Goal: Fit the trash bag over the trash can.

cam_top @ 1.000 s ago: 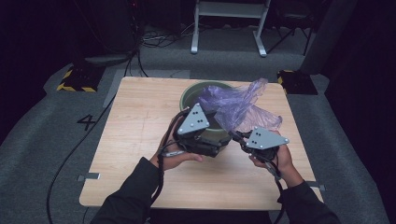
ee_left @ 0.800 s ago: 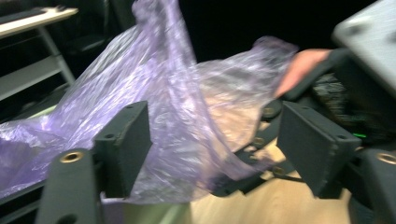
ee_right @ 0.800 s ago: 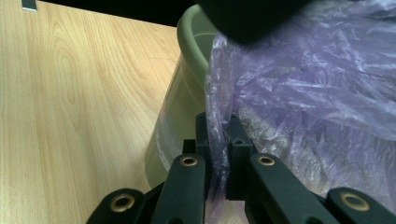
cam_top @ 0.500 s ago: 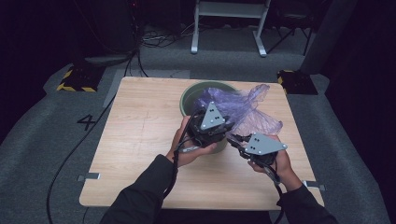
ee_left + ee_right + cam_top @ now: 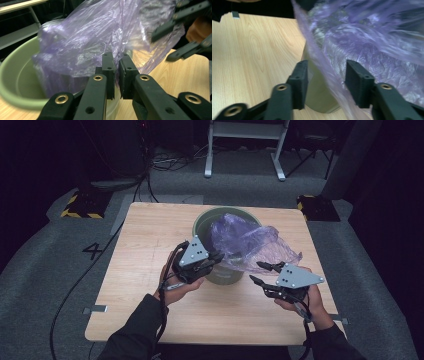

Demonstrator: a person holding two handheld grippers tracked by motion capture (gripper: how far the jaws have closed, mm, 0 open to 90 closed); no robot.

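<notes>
With the left hand-held gripper (image 5: 116, 72) just clamped on the purple bag (image 5: 247, 245) draped in the green bin (image 5: 207, 222), the right hand-held gripper (image 5: 325, 80), just parted around the film without pinching, should regrip farther along the edge.

On the one wooden table (image 5: 150, 270) stands one green bucket (image 5: 205, 222), and in it sits one purple plastic bag (image 5: 245, 242). Two grippers work at it, one in each hand: the left gripper (image 5: 217, 256) and the right gripper (image 5: 257, 272). On the floor lie two yellow-and-black striped blocks (image 5: 80, 206), one at each far corner. One white metal frame (image 5: 245, 140) stands behind the table.
</notes>
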